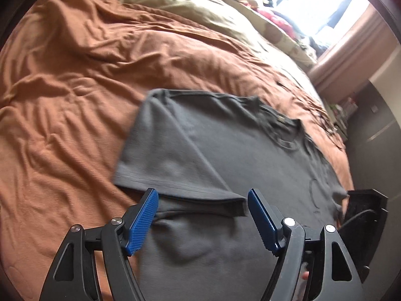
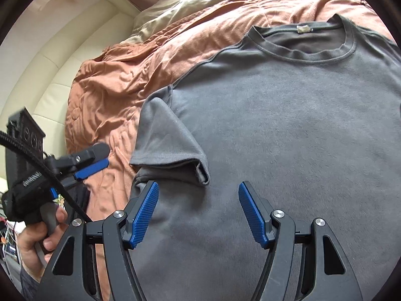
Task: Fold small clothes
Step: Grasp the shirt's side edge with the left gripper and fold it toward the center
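Note:
A grey T-shirt [image 1: 225, 145] lies spread on the orange bedspread [image 1: 75, 75], collar toward the right in the left wrist view. In the right wrist view the shirt [image 2: 288, 125] fills the middle, collar [image 2: 308, 42] at the top. Its left sleeve [image 2: 165, 140] is folded inward over the body. My left gripper [image 1: 203, 195] is open and empty, its blue fingers just short of the sleeve hem [image 1: 200, 195]. My right gripper [image 2: 198, 190] is open and empty over the shirt body below the sleeve. The left gripper also shows in the right wrist view [image 2: 92, 165], held by a hand at the left.
A beige sheet [image 1: 188, 7] and pillows lie at the head of the bed by a bright window [image 1: 313, 2]. A padded cream headboard [image 2: 37, 62] curves along the left in the right wrist view. Dark furniture [image 1: 371, 138] stands beside the bed.

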